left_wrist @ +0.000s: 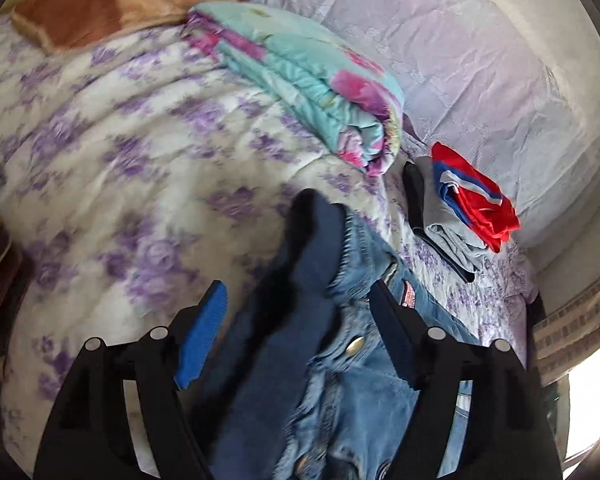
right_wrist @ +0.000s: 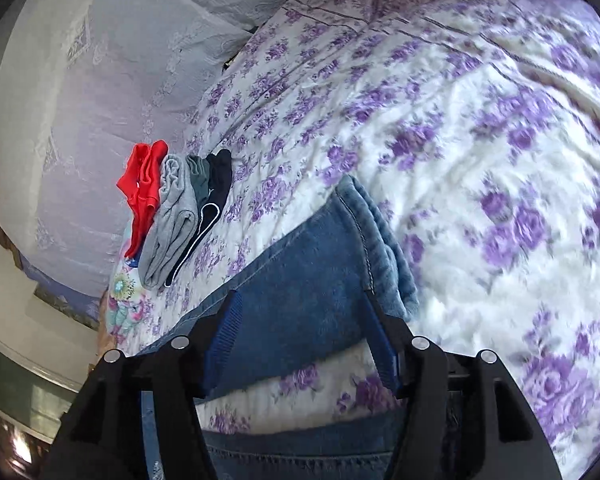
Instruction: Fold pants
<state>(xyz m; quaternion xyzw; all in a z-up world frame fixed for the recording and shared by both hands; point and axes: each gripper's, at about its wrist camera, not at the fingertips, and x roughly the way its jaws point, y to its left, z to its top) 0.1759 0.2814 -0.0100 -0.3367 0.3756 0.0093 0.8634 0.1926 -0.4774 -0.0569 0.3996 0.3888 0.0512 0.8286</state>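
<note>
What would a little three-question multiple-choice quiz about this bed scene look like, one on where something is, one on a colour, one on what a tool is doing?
1. Where does the small pile of folded clothes lie?
A. on the flowered bedspread, near the pale headboard
B. on the floor
C. on top of the brown pillow

2. What colour is the top garment of that pile?
A. yellow
B. red
C. green

3. How does the left tool stand?
A. fingers spread, denim jeans between them
B. clamped shut on a pillow
C. pointing at a bare wall

Answers: 1 A, the pile sits on the purple-flowered bedspread beside the headboard. 2 B, it is bright red with blue and white stripes. 3 A, the jeans run between the wide-apart blue pads.
</note>
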